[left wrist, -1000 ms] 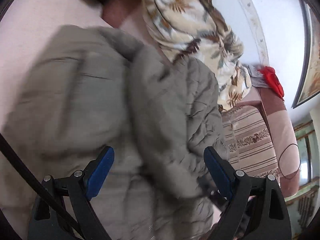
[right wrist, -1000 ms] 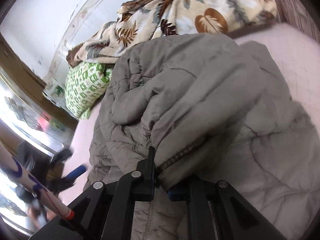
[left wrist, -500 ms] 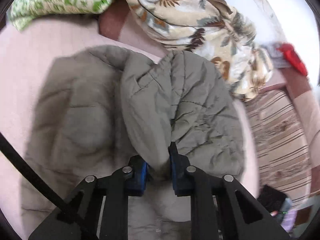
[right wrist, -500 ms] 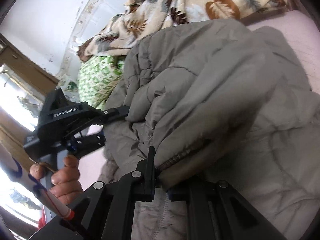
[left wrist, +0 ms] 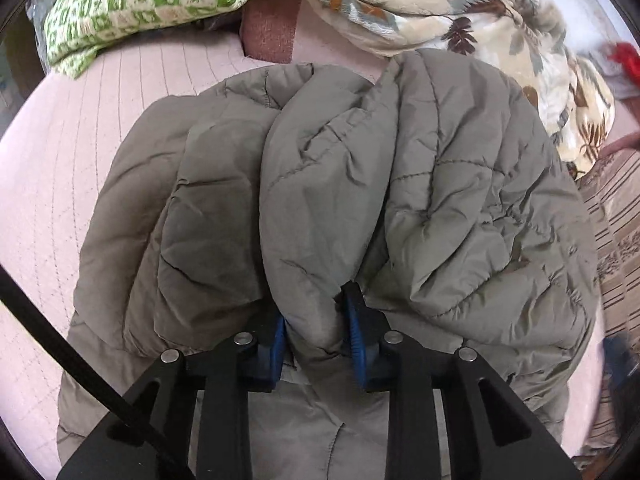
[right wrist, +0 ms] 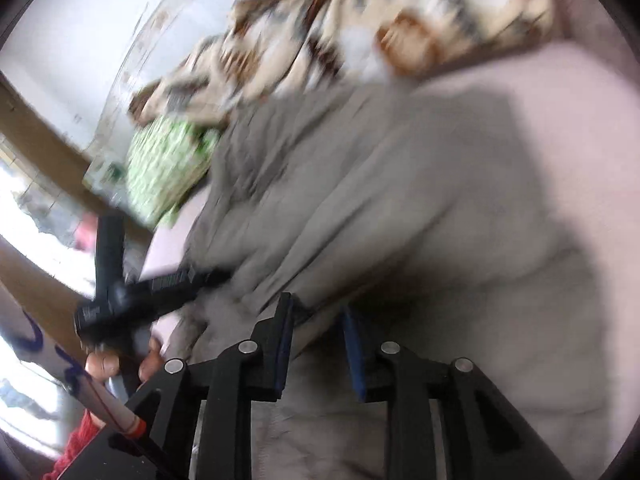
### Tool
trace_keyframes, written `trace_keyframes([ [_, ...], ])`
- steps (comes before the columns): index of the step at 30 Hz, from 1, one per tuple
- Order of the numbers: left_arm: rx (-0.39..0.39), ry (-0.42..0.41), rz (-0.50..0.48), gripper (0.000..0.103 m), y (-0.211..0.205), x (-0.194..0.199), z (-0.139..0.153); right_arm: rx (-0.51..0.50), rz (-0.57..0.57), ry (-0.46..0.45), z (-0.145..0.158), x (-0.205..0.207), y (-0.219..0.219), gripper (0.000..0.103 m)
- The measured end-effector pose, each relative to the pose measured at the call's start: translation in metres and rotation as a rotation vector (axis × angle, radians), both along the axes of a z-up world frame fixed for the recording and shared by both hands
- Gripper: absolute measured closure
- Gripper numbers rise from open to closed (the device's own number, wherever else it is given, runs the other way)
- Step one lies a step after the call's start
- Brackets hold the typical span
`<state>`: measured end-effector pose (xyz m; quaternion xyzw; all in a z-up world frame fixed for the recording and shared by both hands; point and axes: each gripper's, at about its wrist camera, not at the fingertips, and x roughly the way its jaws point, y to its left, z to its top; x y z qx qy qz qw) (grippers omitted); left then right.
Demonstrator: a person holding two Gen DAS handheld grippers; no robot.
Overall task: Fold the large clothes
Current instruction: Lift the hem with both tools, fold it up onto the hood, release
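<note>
1. Tongs first: our left tongs (left wrist: 316, 334) are pinching a thick roll of the grey quilted jacket (left wrist: 460, 200) between the blue pads (left wrist: 276, 344). A second ago they were standing wide and empty over the cloth, then they clamped down; now the jaws are easing apart slightly, with the fabric still filling the gap and touching both pads.
2. Our right tongs (right wrist: 318, 354) are opening too. A second ago they were nipped tight on the zipper edge; now a clear gap is showing between the pads, and the jacket's fold (right wrist: 360, 240) is lying across that gap without being pressed from both sides, as far as the blurred view lets us tell.
3. Moving outward, the jacket is lying bunched on the pink bed cover (left wrist: 80, 120), its folded-over part mounded on top of the flatter layer.
4. In the right view, the person's hand (right wrist: 120, 364) is gripping the left tool's handle at the jacket's near edge.
5. Beyond the jacket, the green patterned pillow (left wrist: 140, 0) and the leaf-print blanket (left wrist: 460, 20) are sitting at the head of the bed, touching the jacket's far edge.
6. We are judging that one fold is being handed over: the right side is letting go while the left is keeping the new pinch, so the fold is only part done.
</note>
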<state>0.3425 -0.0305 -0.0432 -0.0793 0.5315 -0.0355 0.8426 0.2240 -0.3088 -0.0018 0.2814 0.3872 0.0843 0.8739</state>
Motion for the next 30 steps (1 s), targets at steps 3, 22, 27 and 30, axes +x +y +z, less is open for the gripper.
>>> trace_keyframes([
  [3,0.011,0.012,0.006,0.076,-0.002,-0.005,0.009,0.031,-0.105,-0.103,0.012,0.001,-0.020,0.073],
  [22,-0.074,-0.100,-0.068,0.046,-0.084,0.070,0.075,0.091,0.066,0.104,-0.069,0.057,0.016,0.076],
  [27,0.009,0.021,0.015,0.046,-0.074,0.109,0.012,0.082,0.082,0.100,-0.069,0.059,0.020,0.076],
  [30,0.079,-0.015,-0.022,0.045,-0.083,0.111,0.000,0.088,0.098,0.099,-0.071,0.061,0.021,0.076],
])
